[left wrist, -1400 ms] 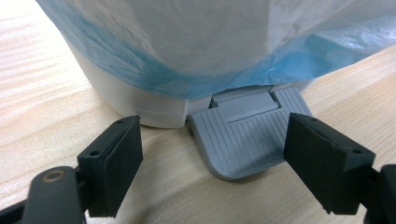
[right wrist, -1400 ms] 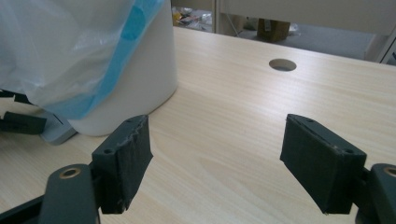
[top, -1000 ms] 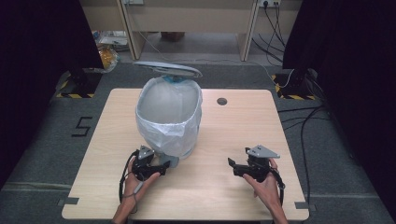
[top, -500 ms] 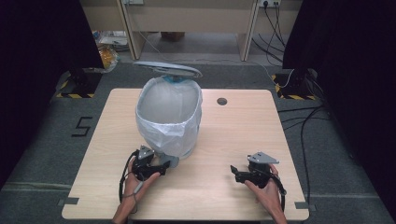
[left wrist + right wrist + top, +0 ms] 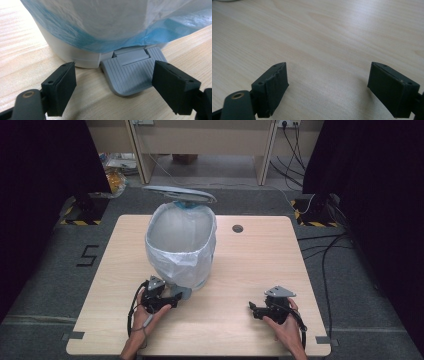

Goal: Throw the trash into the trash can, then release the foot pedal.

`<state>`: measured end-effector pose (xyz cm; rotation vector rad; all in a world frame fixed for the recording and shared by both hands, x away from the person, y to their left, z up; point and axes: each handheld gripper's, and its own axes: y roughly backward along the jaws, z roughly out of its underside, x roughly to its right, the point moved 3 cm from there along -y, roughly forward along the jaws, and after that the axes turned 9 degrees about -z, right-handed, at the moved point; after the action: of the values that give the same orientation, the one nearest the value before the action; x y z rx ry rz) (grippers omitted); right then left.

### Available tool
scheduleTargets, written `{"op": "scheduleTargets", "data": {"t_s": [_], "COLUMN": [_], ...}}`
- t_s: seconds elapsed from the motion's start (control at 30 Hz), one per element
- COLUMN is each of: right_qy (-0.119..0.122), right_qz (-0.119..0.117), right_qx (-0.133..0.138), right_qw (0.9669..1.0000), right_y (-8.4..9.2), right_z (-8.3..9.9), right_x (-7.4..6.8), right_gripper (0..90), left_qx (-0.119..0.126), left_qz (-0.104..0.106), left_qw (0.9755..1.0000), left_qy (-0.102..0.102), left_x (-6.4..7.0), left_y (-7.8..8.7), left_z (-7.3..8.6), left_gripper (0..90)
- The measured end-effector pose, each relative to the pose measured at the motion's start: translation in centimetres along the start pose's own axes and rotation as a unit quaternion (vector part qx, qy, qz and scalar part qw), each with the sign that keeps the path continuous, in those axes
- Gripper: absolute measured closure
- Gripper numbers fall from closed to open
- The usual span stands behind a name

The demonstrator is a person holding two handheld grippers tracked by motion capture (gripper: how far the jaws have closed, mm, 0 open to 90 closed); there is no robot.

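High view shows the tabletop [image 5: 250,270] carrying a lined pedal bin [image 5: 181,245] at centre-left, its lid [image 5: 179,195] standing raised at the far side. My left gripper [image 5: 172,298] has wide fingers around the grey pedal [image 5: 132,75] without gripping. My right gripper [image 5: 256,310], fingers wide and empty, waits near right. I judge the pedal step is in hand; next needs steady downward pressure.

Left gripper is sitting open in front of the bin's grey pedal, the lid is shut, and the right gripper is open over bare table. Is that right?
Not quite: the lid is raised above the pedal bin, as the high view shows. The rest holds: the left gripper is open at the grey pedal, and the right gripper is open over the bare table.
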<state>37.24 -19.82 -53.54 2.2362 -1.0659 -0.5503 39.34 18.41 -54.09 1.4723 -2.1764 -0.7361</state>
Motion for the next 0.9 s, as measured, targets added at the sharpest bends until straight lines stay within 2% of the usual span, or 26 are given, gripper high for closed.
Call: {"op": "scheduleTargets", "data": {"t_s": [0.1,0.9], "right_qy": [0.002,0.005], "right_qz": [0.002,0.002], "right_qx": [-0.010,-0.012], "right_qw": [0.9999,0.9999], "right_y": [-0.11,-0.13], "right_z": [0.19,0.21], "right_x": [-0.08,-0.05], "right_gripper": [16.2,14.7], "left_qx": [0.000,0.000], "left_qz": [0.000,0.000], "left_qw": [1.0000,1.0000], "left_qy": [0.000,-0.001], "left_x": [0.00,0.00], "left_y": [0.00,0.01], "left_z": [0.00,0.00], "left_gripper": [18.6,18.6]}}
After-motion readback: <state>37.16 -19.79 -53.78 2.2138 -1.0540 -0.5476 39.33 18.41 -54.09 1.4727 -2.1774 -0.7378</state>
